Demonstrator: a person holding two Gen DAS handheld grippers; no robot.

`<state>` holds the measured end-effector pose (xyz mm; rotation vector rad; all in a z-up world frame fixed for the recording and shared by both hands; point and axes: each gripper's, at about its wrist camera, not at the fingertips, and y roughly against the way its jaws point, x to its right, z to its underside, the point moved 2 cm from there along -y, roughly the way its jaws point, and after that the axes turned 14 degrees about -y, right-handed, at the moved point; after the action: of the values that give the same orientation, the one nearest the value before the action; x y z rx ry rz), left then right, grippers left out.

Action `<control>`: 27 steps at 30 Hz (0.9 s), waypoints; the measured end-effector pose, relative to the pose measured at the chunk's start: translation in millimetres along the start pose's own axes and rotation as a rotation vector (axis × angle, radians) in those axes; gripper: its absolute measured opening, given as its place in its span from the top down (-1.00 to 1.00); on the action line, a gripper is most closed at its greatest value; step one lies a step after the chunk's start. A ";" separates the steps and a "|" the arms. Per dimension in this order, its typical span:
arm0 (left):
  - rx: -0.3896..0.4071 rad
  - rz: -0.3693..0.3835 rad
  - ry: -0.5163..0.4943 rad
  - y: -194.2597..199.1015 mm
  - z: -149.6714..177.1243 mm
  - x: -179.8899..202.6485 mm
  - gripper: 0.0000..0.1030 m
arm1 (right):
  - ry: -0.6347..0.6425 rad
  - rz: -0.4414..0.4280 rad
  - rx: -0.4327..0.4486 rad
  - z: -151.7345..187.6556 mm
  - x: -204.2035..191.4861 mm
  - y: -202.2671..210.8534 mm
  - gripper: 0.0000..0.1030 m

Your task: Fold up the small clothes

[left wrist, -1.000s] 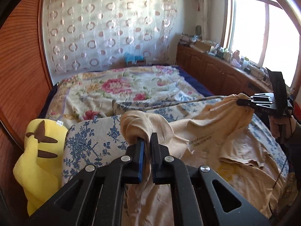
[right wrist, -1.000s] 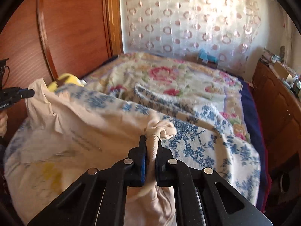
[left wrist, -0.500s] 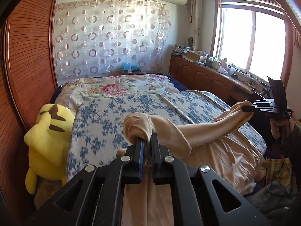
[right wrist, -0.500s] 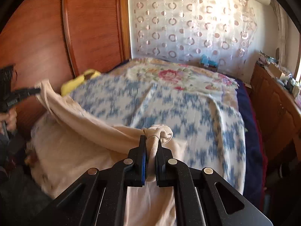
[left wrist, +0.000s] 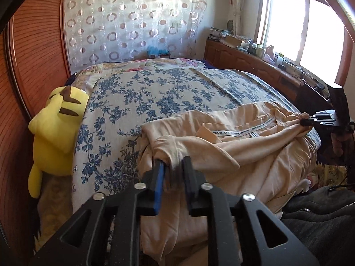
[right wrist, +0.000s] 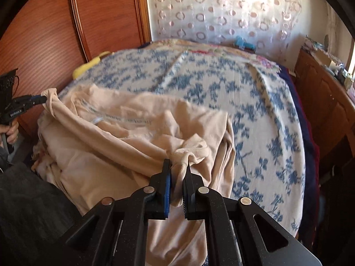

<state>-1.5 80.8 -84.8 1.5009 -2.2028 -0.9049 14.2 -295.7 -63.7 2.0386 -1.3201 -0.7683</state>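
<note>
A beige garment (left wrist: 233, 146) lies rumpled over the near edge of the bed, its printed neck tape showing; it also shows in the right wrist view (right wrist: 124, 137). My left gripper (left wrist: 173, 164) has its jaws a little apart, with a bunch of the beige cloth still between them. It also shows at the left edge of the right wrist view (right wrist: 42, 98), touching the cloth. My right gripper (right wrist: 177, 166) is shut on another bunched corner. It shows at the right in the left wrist view (left wrist: 304, 122), pinching the cloth.
The bed carries a blue floral cover (left wrist: 155, 93). A yellow plush toy (left wrist: 55, 133) sits at the bed's left side against the wooden wardrobe (left wrist: 33, 55). A wooden cabinet (left wrist: 255, 59) with clutter runs under the window. A dark garment (left wrist: 321, 217) is at lower right.
Both grippers have come down and laid the beige garment on the bed's near edge. The left jaws have parted slightly around the cloth.
</note>
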 end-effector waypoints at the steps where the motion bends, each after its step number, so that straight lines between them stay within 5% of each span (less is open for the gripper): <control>1: 0.006 -0.003 0.004 1.6 -0.1 -2.0 0.35 | -0.004 0.002 -0.007 -1.1 1.2 -1.2 0.86; 6: 0.059 -0.008 0.029 13.2 -5.7 -12.7 -0.59 | 0.004 0.015 0.004 -10.4 -3.0 0.4 0.66; 10: 0.063 -0.014 0.036 12.1 -9.7 -16.2 -0.60 | 0.009 0.022 0.030 -6.4 -4.5 14.2 0.14; 17: 0.055 -0.041 0.054 5.0 -11.9 -19.5 -0.60 | 0.022 0.043 0.109 -11.6 0.6 35.9 -0.22; 27: 0.017 -0.061 0.077 -16.1 -11.5 -30.0 -0.60 | -0.039 0.047 0.071 -35.1 21.8 -30.2 -0.23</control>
<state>28.5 100.6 -84.4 1.5907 -2.1262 -0.8346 65.2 -300.0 -65.9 2.0497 -1.4310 -0.7539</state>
